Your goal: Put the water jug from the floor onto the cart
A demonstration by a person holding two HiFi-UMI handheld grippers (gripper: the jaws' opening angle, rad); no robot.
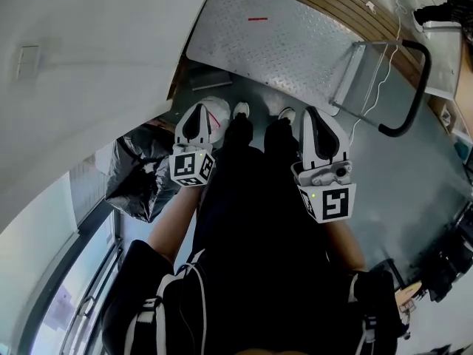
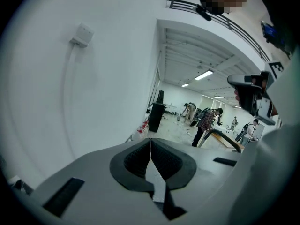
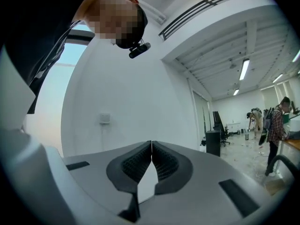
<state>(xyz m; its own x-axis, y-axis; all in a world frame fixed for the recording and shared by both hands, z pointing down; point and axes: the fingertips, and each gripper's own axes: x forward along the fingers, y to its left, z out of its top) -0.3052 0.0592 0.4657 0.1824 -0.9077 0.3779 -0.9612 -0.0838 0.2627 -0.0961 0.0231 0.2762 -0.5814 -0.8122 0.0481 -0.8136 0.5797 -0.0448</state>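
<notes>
Facing cart (image 1: 273, 43): left gripper (image 1: 198, 110), right gripper (image 1: 311, 112) closed, empty.

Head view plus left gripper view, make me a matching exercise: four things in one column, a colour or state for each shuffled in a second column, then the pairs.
Things:
1. cart deck
2. cart handle
3. plastic bag
4. left claw

Colour or state:
A. shut, nothing between its jaws
B. black, crumpled, on the floor
C. silvery patterned metal with a short red mark
D. black bent tube

Pairs: 1-C, 2-D, 3-B, 4-A
</notes>
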